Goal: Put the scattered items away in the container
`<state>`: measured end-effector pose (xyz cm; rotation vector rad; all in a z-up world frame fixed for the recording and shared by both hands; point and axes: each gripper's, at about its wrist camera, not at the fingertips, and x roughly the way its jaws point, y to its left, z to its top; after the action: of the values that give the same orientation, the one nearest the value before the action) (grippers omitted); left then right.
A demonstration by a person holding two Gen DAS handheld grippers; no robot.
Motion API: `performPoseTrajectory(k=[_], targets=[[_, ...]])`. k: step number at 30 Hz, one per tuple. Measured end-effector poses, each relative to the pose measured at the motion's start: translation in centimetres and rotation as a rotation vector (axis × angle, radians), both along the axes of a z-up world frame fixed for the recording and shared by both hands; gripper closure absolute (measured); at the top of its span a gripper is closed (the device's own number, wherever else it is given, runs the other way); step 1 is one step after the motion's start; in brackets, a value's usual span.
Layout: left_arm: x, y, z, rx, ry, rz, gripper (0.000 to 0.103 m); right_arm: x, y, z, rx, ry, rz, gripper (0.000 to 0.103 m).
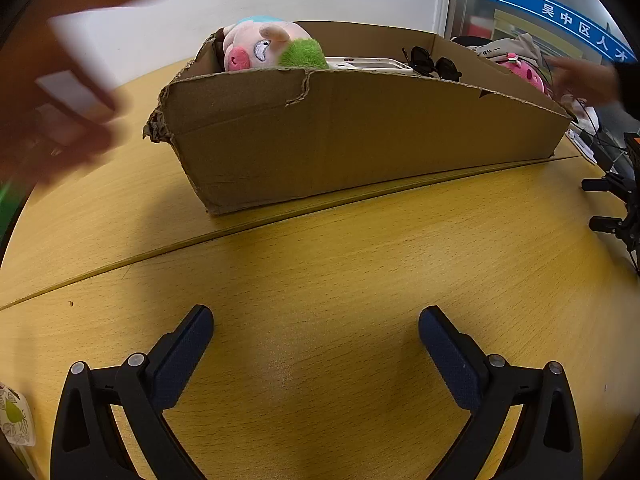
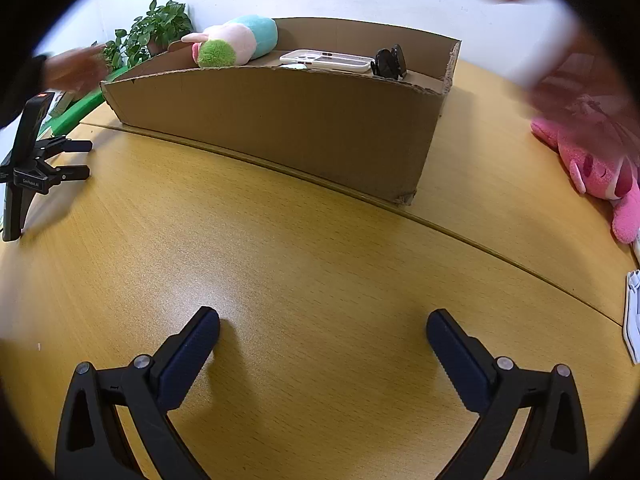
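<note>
A low cardboard box (image 1: 360, 136) stands on the wooden table (image 1: 320, 264); it also shows in the right wrist view (image 2: 280, 128). Inside lie a pink plush pig (image 1: 264, 46) with a green tuft, a white phone case (image 2: 326, 61) and black sunglasses (image 2: 390, 63). A pink plush toy (image 2: 596, 168) lies on the table right of the box, under a blurred hand (image 2: 568, 92). My left gripper (image 1: 316, 324) is open and empty above bare table in front of the box. My right gripper (image 2: 323, 326) is open and empty too.
A blurred hand (image 1: 52, 92) moves at the left of the left wrist view. The other gripper on a black stand (image 2: 30, 164) sits at the table's left. A potted plant (image 2: 154, 30) stands behind the box. White items (image 2: 632, 312) lie at the right edge.
</note>
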<state>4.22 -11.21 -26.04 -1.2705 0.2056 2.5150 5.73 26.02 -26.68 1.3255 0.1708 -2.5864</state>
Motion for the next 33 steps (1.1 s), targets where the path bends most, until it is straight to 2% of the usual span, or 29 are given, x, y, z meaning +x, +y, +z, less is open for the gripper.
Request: performPoseTrajectory(k=[33], targets=[[0.4,-0.8,0.0,-0.001,-0.003,0.003,0.000,0.2,-0.2,0.0,0.001,-0.001,-0.011,0.000]])
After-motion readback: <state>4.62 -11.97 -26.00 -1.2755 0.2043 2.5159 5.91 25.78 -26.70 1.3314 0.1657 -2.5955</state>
